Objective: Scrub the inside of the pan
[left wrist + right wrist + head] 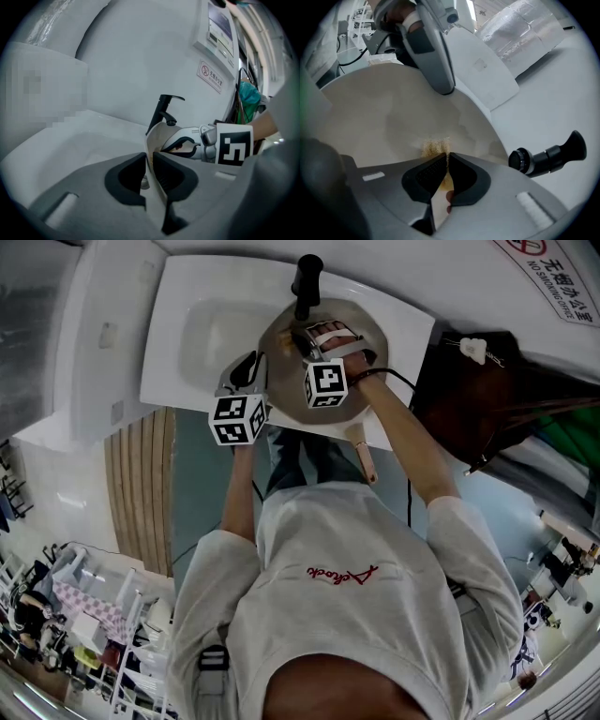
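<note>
A beige pan (361, 329) is held tilted over the white sink (202, 329), its handle (364, 457) pointing back toward the person. My left gripper (251, 371) is shut on the pan's left rim (149, 145); the rim runs edge-on between its jaws. My right gripper (314, 338) is inside the pan, shut on a thin yellowish scrub pad (436, 147). The pad's fuzzy end presses on the pan's inner wall (379, 117). In the left gripper view the right gripper (194, 145) shows inside the pan. In the right gripper view the left gripper (433, 56) shows on the rim.
A black faucet (306, 282) stands just behind the pan, close to its far rim (546, 154). A dark bag (487, 381) lies right of the counter. A wooden panel (141, 484) runs below the sink's left side. A white wall with signs (211, 77) is behind.
</note>
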